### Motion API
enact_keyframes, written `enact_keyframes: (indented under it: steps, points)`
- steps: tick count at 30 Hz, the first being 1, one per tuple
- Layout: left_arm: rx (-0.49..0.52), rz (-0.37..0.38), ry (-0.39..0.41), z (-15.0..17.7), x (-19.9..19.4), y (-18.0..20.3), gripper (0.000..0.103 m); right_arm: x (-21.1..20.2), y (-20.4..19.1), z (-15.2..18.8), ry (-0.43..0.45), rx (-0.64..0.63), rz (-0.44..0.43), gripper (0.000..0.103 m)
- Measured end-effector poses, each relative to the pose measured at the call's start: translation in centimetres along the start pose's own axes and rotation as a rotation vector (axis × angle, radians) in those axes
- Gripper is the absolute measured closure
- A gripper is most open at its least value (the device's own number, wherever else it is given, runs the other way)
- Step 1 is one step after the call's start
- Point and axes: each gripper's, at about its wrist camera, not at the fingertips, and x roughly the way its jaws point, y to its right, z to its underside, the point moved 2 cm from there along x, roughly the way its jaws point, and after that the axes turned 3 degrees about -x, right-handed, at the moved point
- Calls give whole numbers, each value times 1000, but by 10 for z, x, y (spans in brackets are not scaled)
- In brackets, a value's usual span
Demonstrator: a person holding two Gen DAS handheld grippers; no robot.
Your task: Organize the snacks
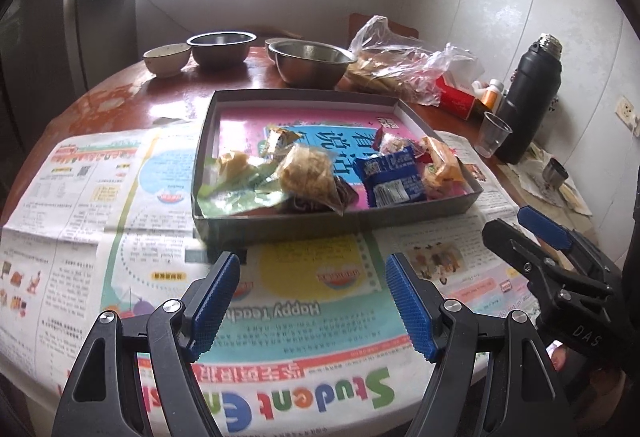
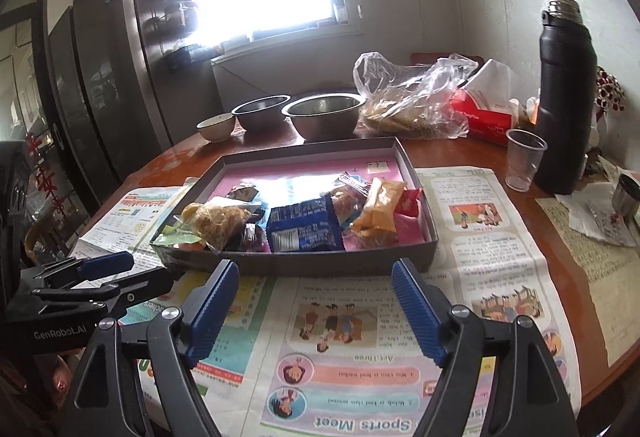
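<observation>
A shallow grey box [image 1: 320, 225] [image 2: 424, 205] with a pink lining sits on a newspaper on the round table. It holds several wrapped snacks: a blue packet [image 1: 394, 179] [image 2: 302, 227], a clear bag of brown noodle snack [image 1: 310, 173] [image 2: 222, 221], orange packets [image 1: 440, 165] [image 2: 378, 213] and a green wrapper [image 1: 236, 193]. My left gripper [image 1: 312, 297] is open and empty, hovering over the newspaper just before the box. My right gripper [image 2: 314, 301] is open and empty, also before the box. Each gripper shows in the other's view, at the side.
Behind the box stand two steel bowls [image 1: 310, 61] [image 2: 324, 115], a small ceramic bowl [image 1: 167, 59], a plastic bag of food [image 1: 400, 65] and a red tissue box [image 2: 486, 113]. A black flask [image 2: 566, 97] and a clear plastic cup [image 2: 522, 159] stand at right.
</observation>
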Motion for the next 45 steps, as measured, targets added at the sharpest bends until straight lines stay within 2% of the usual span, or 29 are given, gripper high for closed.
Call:
enact_keyframes:
  steps: [14,29,45]
  points:
    - [-34,-1,-26,25,-1,-2,26,-8,-6,35,-40,-2,45,19]
    - [4,-16,-12,27,-3,0,26,-14,-12,34,-15,-6,60,18]
    - [1,-15,-21,27,0,-2,26,-9,-9,37,-34,6,61,17]
